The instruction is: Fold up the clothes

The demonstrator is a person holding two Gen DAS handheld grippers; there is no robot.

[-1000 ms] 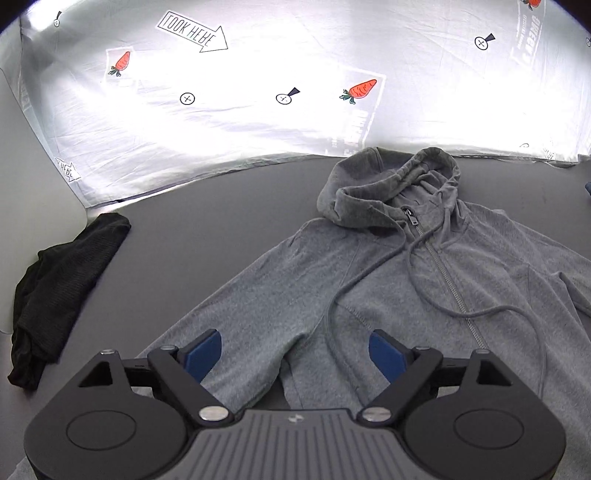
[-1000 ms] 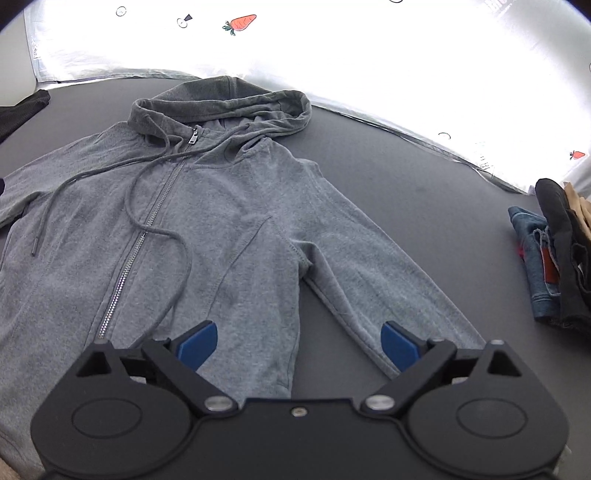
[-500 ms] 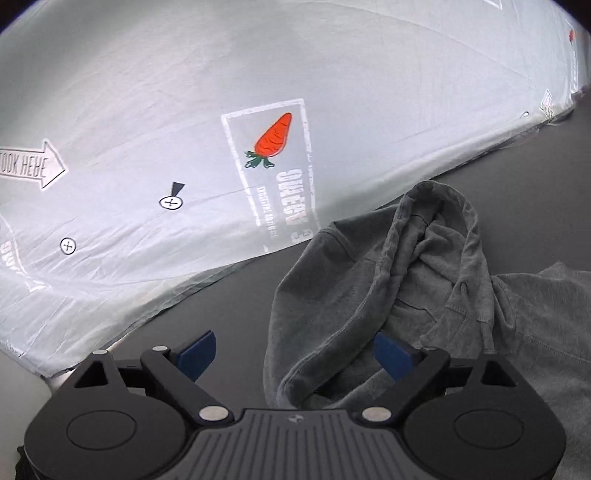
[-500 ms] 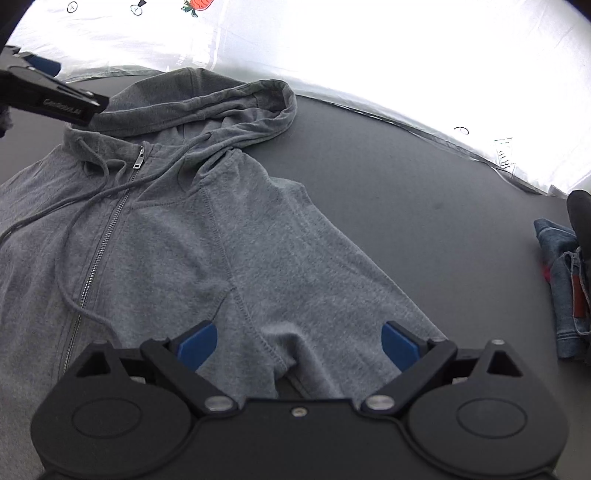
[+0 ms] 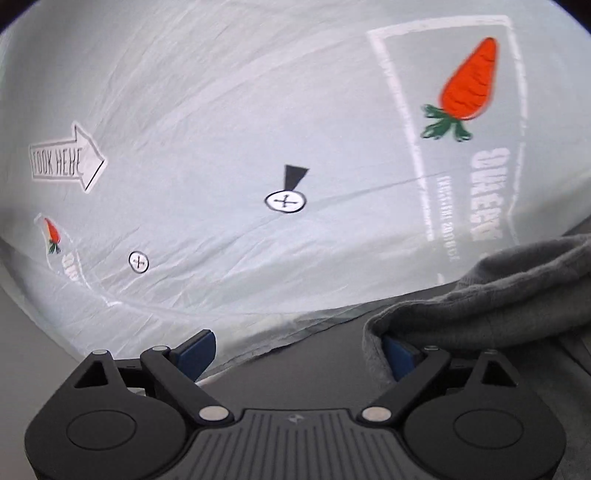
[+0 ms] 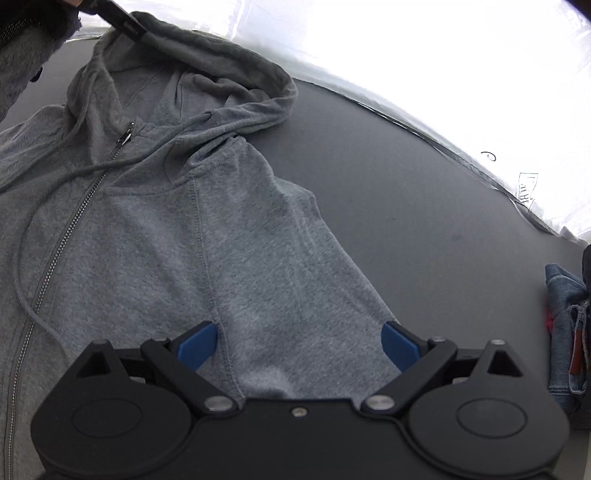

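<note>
Looking along the left gripper (image 5: 299, 350), its blue pads stand wide apart with nothing clamped between them. The left pad sits over the dark grey table (image 5: 314, 354); the right pad (image 5: 397, 350) is tucked just under the edge of the grey hoodie's hood (image 5: 491, 295), which drapes over it at the right of the view. Whether the pad actually touches the cloth I cannot tell. Behind the table hangs a pale backdrop sheet (image 5: 221, 110) printed with an orange carrot (image 5: 467, 86), a "LOOK HERE" arrow (image 5: 66, 160) and small crossed circle marks.

From the right wrist, the right gripper (image 6: 299, 345) is also spread wide and grips nothing. Its two blue pads hover above the hoodie's sleeve (image 6: 295, 295), near where the sleeve meets the body, one at each side of it. The hoodie (image 6: 129, 240) lies flat on the table, front up, zipped, hood towards the backdrop, drawcords trailing across the chest. At the top left corner a dark finger of the other tool (image 6: 125, 26) reaches the hood rim. Folded denim (image 6: 565, 321) lies at the far right edge of the table, well apart from the hoodie.
</note>
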